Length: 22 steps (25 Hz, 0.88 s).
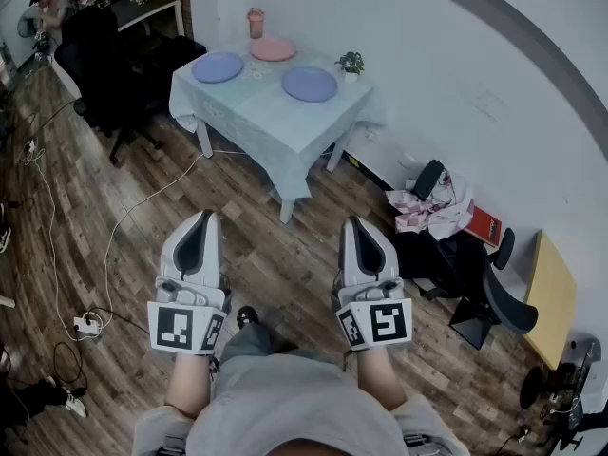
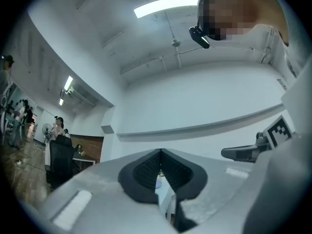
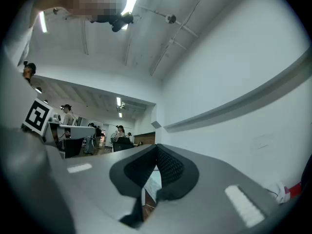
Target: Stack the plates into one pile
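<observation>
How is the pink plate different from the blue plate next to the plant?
Colour: the pink plate is pink, the blue plate lavender-blue. Place: the pink plate lies at the far edge of the table by the cup; the blue plate lies nearer the camera, beside the plant. Both are round, flat on the table, empty and unstacked.

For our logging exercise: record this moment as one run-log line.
stacking: not begun | left tongs: shut, empty | right tongs: shut, empty | left blue plate, pink plate, right blue plate: separate on table
</observation>
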Available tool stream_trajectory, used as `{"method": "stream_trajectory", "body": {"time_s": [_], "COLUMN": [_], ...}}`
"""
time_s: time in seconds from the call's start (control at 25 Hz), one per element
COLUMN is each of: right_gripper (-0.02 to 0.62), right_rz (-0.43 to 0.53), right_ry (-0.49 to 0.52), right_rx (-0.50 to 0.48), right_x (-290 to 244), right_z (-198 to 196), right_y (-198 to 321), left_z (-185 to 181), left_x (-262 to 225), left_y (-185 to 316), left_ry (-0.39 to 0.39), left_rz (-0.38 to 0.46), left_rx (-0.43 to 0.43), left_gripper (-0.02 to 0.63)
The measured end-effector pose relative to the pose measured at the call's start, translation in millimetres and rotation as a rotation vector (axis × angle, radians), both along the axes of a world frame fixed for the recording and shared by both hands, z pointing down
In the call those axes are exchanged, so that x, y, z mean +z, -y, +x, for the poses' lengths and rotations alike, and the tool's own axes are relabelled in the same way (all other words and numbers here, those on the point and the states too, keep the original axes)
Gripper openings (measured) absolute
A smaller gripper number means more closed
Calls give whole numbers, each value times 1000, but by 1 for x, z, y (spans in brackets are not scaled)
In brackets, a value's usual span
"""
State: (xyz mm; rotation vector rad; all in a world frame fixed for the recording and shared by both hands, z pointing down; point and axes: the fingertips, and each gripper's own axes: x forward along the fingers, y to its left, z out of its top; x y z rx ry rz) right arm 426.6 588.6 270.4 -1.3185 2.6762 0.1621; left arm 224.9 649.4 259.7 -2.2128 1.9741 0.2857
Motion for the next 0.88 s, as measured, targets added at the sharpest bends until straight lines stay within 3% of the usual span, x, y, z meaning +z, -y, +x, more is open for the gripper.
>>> {"method": "stream_trajectory", "body": {"time_s": [0.56, 0.88], "right_gripper": [2, 2], "right_rz": [-1, 11], "right_ry": [-10, 38], "right_rx": [5, 9], "right_x": [1, -6], "right_z": [-9, -30], "right_y": [4, 30], "left_z": [-9, -31], "left_x": [0, -1], "left_y": [6, 34], "left_ry": [-7, 1], "left_rz": [7, 7], "left_rx": [-1, 14], "left_gripper": [6, 6]}}
